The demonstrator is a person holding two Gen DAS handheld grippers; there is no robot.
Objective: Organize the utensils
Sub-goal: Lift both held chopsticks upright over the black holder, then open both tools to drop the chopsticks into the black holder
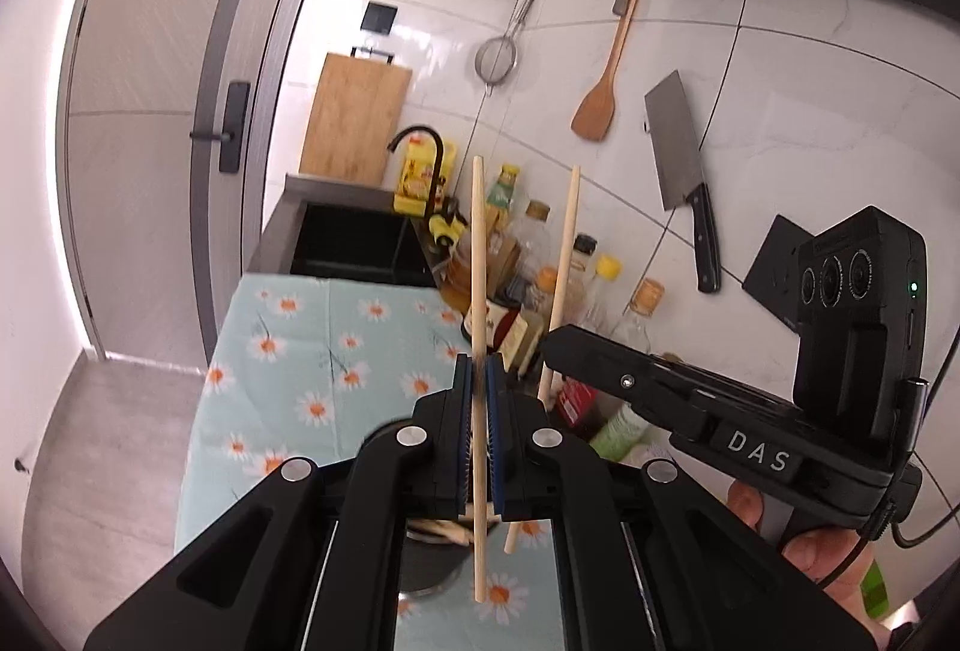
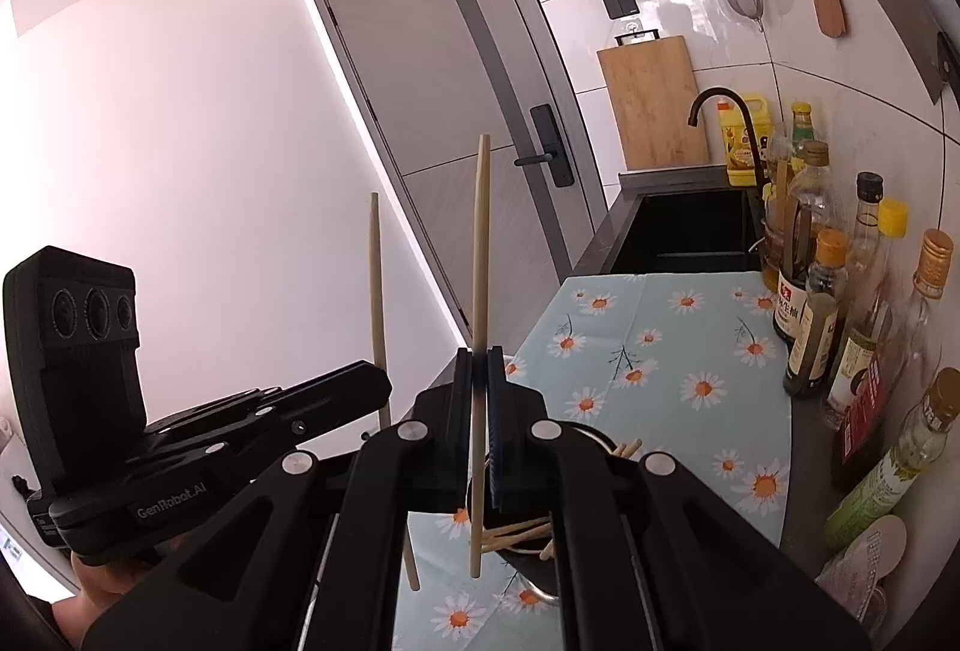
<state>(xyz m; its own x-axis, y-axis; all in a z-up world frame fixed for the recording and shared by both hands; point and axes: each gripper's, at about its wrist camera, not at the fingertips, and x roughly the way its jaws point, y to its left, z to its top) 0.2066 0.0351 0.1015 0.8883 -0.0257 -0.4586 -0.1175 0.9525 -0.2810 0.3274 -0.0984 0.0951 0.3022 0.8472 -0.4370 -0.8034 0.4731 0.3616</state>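
Both my grippers are clamped tight on one chopstick each: left gripper (image 1: 478, 381) holds its chopstick (image 1: 477, 255) upright, right gripper (image 2: 480, 369) likewise on its chopstick (image 2: 482, 243), lifted clear above the pot (image 2: 528, 549) of remaining sticks at frame bottom. Bottles (image 2: 810, 309) crowd the right edge, so that's my guess for what to dodge.

The left claw (image 1: 479, 381) is clamped tight, pointing forward and somewhat downward. The right claw (image 2: 480, 372) is clamped likewise, just beside it at about the same tilt. A hand (image 1: 798, 537), only partly visible, seems to grip the right handle.
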